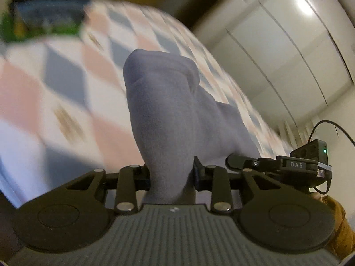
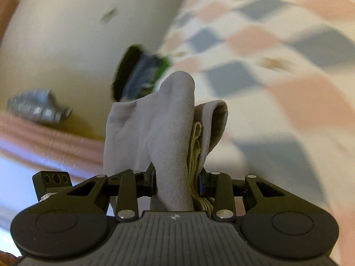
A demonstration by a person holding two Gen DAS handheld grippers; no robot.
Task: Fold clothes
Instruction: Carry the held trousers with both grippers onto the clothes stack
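A grey garment (image 1: 168, 115) is bunched and pinched between the fingers of my left gripper (image 1: 172, 175), which is shut on it. In the right wrist view the same grey garment (image 2: 164, 124), with a pale yellowish inner layer showing, is clamped in my right gripper (image 2: 177, 184), also shut on it. The cloth hangs off the bed, held up by both grippers. My right gripper (image 1: 275, 164) shows at the right of the left wrist view, close beside the left one. Both views are motion-blurred.
Below lies a bed with a pink, blue and white diamond-patterned cover (image 1: 66, 84) (image 2: 277, 55). A green and blue folded item (image 1: 46, 20) (image 2: 144, 75) sits at the bed's edge. White wardrobe doors (image 1: 277, 51) stand at the right. A grey object (image 2: 35, 106) lies on the floor.
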